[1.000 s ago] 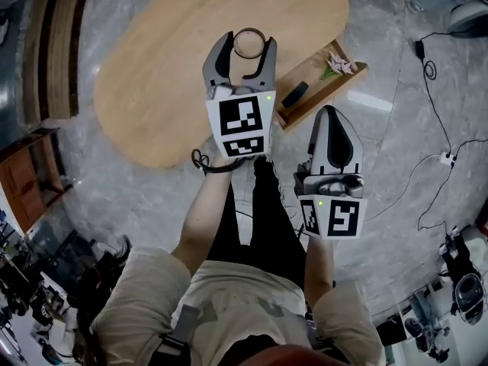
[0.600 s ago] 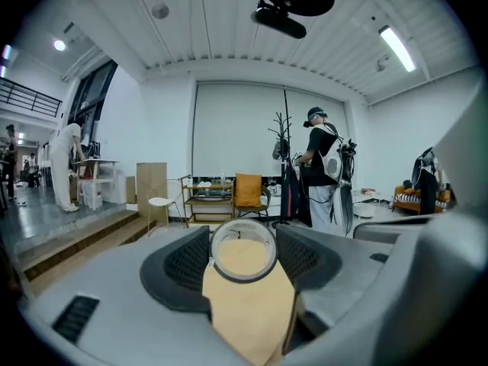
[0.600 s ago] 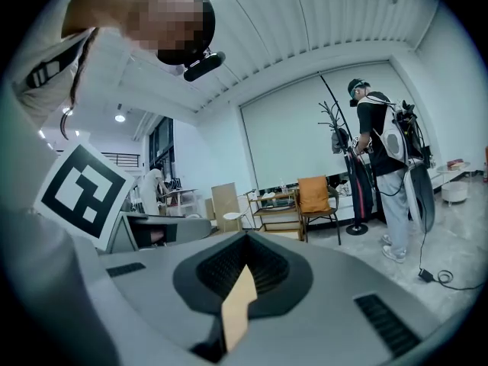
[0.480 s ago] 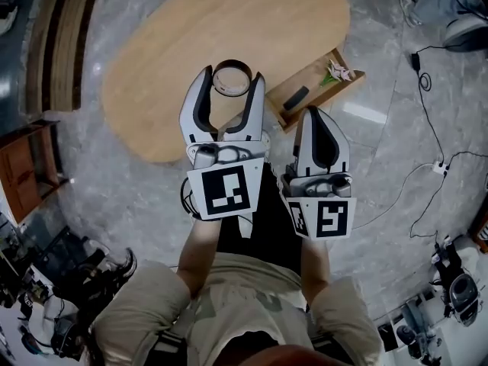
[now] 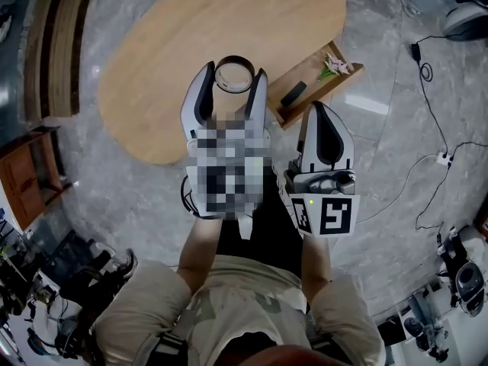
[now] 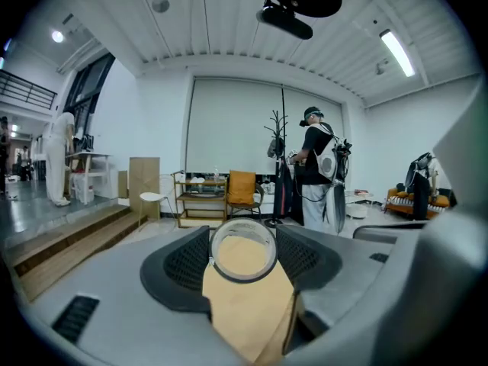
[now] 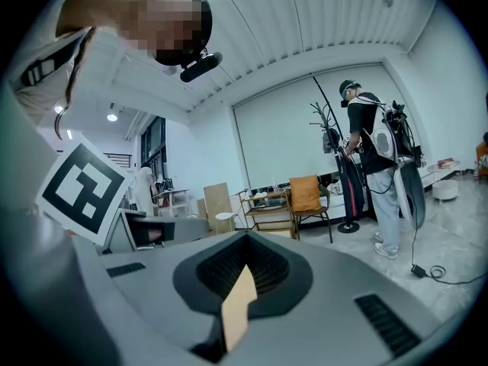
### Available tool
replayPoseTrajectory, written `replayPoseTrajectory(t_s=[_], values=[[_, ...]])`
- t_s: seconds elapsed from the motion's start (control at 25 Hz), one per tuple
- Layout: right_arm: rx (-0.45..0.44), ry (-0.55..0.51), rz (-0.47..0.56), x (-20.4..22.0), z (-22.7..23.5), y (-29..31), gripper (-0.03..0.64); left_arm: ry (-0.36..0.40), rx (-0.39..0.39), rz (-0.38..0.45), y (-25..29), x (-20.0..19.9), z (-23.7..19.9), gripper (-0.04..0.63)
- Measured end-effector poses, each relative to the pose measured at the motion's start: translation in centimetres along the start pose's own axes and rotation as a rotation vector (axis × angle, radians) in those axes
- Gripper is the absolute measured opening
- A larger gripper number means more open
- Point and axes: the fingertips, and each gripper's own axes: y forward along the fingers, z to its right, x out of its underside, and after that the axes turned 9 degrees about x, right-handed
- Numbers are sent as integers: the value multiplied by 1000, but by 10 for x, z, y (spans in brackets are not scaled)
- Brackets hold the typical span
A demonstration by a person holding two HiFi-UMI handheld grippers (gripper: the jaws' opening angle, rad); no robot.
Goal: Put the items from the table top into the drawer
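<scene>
Drawer (image 5: 313, 75) holds flower (image 5: 336, 64), black item (image 5: 294, 95); L tool (image 5: 233, 82) grips ring (image 5: 232, 75).

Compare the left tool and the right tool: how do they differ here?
The left tool holds its jaws apart on a clear ring; the right tool has its jaws together, empty. The left tool reaches over the wooden table; the right tool sits further back, beside the open drawer. Both point forward.
</scene>
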Motion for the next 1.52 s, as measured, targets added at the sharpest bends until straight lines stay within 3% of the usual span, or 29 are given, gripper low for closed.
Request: replayPoseTrajectory(t_s=[0.24, 0.56, 0.76, 0.96, 1.2, 1.52], values=[[87, 31, -36, 34, 39, -4, 5, -23, 229, -148, 55, 71, 68, 282], [243, 61, -118, 112, 111, -19, 5, 23, 393, -402, 139, 225, 143, 282], [319, 87, -147, 141, 141, -39, 5, 43, 397, -557, 176, 310, 161, 282], [349, 100, -162, 160, 154, -50, 5, 74, 391, -628, 196, 352, 164, 282], [349, 114, -154, 169, 152, -51, 5, 79, 374, -670, 205, 384, 157, 282], [337, 116, -169, 175, 152, -52, 5, 100, 367, -649, 215, 391, 160, 284]])
